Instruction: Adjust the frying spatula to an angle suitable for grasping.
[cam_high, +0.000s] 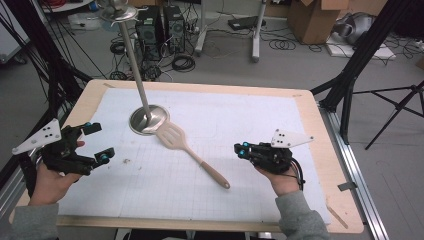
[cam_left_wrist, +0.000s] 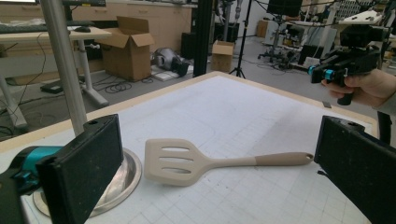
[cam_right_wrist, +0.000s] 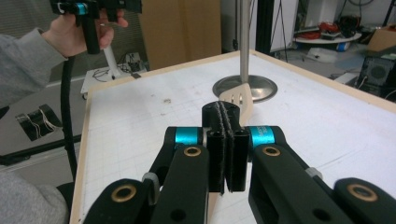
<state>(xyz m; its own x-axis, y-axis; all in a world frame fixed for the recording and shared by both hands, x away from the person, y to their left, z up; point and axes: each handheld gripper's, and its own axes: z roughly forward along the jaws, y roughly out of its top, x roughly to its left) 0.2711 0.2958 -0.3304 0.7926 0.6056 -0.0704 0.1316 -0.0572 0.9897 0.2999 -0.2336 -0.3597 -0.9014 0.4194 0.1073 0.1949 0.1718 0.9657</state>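
Note:
A beige slotted spatula (cam_high: 187, 150) lies flat on the white mat, its head touching the round base of a metal stand (cam_high: 148, 120). My left gripper (cam_high: 98, 143) hovers at the mat's left edge, open wide. In the left gripper view the spatula (cam_left_wrist: 187, 163) lies ahead between the two black pads (cam_left_wrist: 88, 168), apart from both. My right gripper (cam_high: 242, 149) is held right of the spatula's handle end, shut with nothing in it. In the right gripper view its pressed pads (cam_right_wrist: 226, 119) hide most of the spatula; part of the spatula's head (cam_right_wrist: 246, 100) shows by the stand base (cam_right_wrist: 245, 86).
The stand's pole (cam_high: 132, 55) rises tall from the base at the mat's back left. A wooden table edge (cam_high: 330, 150) frames the gridded mat (cam_high: 240, 115). Black tripod legs, cables and cardboard boxes (cam_high: 312, 17) stand on the floor around the table.

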